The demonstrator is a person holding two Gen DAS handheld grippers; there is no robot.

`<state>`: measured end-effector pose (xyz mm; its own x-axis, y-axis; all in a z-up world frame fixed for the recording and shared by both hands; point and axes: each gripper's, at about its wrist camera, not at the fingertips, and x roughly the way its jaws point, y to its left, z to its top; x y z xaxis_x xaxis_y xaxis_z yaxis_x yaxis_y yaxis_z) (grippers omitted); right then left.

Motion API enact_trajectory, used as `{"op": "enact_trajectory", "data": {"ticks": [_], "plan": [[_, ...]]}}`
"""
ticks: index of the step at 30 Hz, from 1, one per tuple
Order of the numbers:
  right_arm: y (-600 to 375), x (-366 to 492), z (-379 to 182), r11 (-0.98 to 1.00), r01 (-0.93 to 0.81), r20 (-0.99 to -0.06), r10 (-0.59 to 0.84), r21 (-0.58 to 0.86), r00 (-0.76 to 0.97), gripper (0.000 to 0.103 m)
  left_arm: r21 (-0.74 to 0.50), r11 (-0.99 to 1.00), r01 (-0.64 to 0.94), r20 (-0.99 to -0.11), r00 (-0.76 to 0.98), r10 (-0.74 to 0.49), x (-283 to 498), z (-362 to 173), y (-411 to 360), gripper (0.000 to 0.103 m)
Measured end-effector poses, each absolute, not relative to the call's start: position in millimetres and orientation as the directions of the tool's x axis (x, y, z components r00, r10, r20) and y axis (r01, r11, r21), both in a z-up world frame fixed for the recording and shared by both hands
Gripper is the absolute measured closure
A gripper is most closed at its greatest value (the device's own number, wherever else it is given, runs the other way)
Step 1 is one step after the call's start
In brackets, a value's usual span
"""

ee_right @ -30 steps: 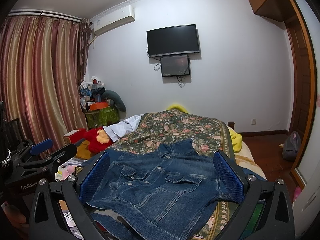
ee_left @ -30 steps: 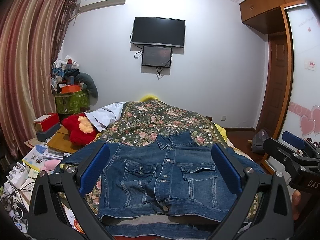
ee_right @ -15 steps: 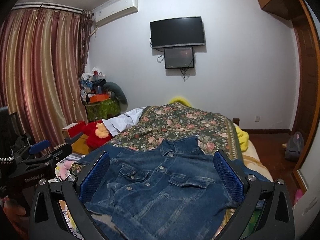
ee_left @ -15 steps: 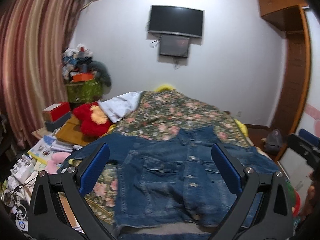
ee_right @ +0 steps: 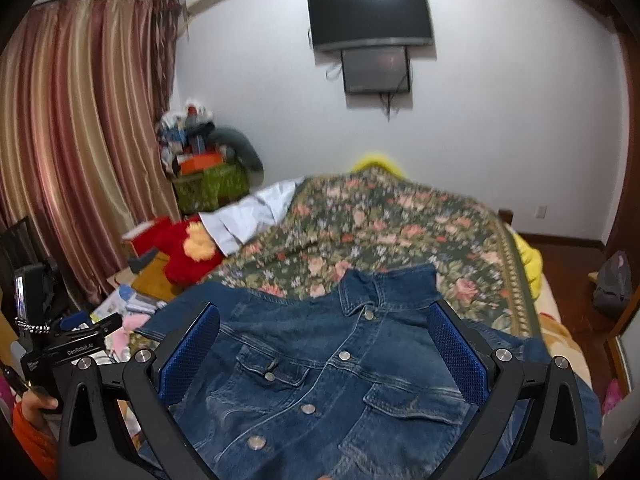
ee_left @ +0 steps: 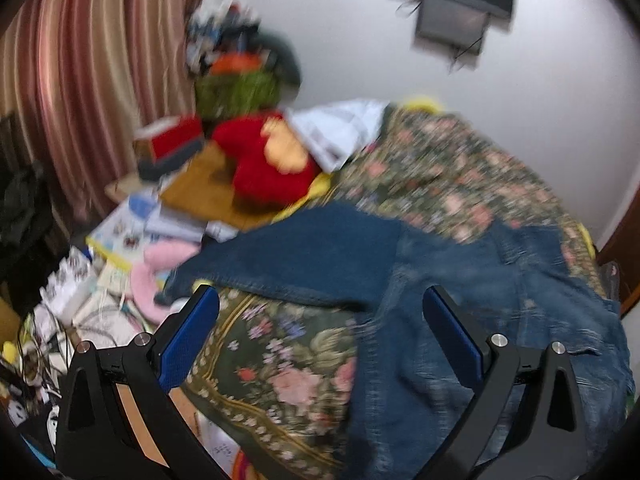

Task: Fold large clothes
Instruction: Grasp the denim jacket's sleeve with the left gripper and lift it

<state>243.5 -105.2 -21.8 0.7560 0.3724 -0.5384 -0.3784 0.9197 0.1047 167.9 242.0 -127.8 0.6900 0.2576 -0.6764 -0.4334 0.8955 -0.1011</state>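
A blue denim jacket (ee_right: 328, 376) lies front up, buttoned, on the floral bedspread (ee_right: 400, 232), collar toward the far wall. In the left wrist view the jacket (ee_left: 460, 304) is blurred, and its left sleeve (ee_left: 288, 260) stretches out toward the bed's left edge. My left gripper (ee_left: 320, 332) is open and empty, hovering over the bedspread below that sleeve. My right gripper (ee_right: 326, 348) is open and empty, above the jacket's chest. The left gripper (ee_right: 76, 344) also shows at the left edge of the right wrist view, held in a hand.
A red plush toy (ee_right: 188, 252) and a white garment (ee_right: 248, 216) lie at the bed's left side. Books, boxes and cables (ee_left: 100, 280) clutter the floor to the left. Striped curtains (ee_right: 80, 140) hang on the left. A TV (ee_right: 370, 16) hangs on the far wall.
The left gripper has swung left and tilted down, from over the jacket's front to over its left sleeve and the bedspread. The right gripper has moved slightly lower and closer to the jacket.
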Motion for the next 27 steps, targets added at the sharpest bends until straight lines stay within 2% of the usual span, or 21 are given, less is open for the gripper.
{"op": "enact_trajectory", "data": {"ticks": [3, 7, 9, 13, 19, 21, 26, 27], "plan": [[-93.2, 283.7, -46.9, 0.918, -0.378, -0.628, 0.364, 0.117, 0.688, 0.000, -0.149, 0.868, -0.473, -0.750, 0.626, 0.212, 184.1, -158.7, 275.1, 0.000], [-81.7, 336.8, -91.0, 0.921, -0.354, -0.732, 0.354, 0.164, 0.582, 0.000, -0.263, 0.830, -0.492, -0.803, 0.588, 0.094, 201.8, -190.6, 306.4, 0.000], [-78.6, 359.2, -113.1, 0.925, -0.328, -0.780, 0.345, 0.190, 0.522, 0.000, -0.318, 0.804, -0.501, -0.818, 0.575, 0.035, 209.4, -204.6, 319.8, 0.005], [-74.5, 390.2, -156.1, 0.930, -0.292, -0.849, 0.333, 0.223, 0.410, 0.000, -0.429, 0.728, -0.535, -0.818, 0.571, -0.062, 216.9, -227.4, 341.3, 0.008], [-60.2, 412.0, -202.5, 0.926, -0.310, -0.909, 0.306, 0.215, 0.283, 0.000, -0.596, 0.587, -0.548, -0.755, 0.632, -0.176, 225.2, -248.1, 370.3, 0.010], [-57.1, 414.7, -213.3, 0.922, -0.305, -0.916, 0.318, 0.239, 0.245, 0.000, -0.620, 0.553, -0.557, -0.743, 0.644, -0.184, 230.2, -254.4, 379.0, 0.016], [-48.7, 409.0, -225.1, 0.913, -0.338, -0.924, 0.312, 0.227, 0.222, 0.000, -0.583, 0.519, -0.625, -0.771, 0.627, -0.112, 240.3, -259.9, 403.2, 0.054], [-46.0, 406.5, -226.1, 0.912, -0.353, -0.927, 0.300, 0.209, 0.226, 0.000, -0.571, 0.524, -0.632, -0.777, 0.622, -0.097, 243.1, -259.0, 406.2, 0.058]]}}
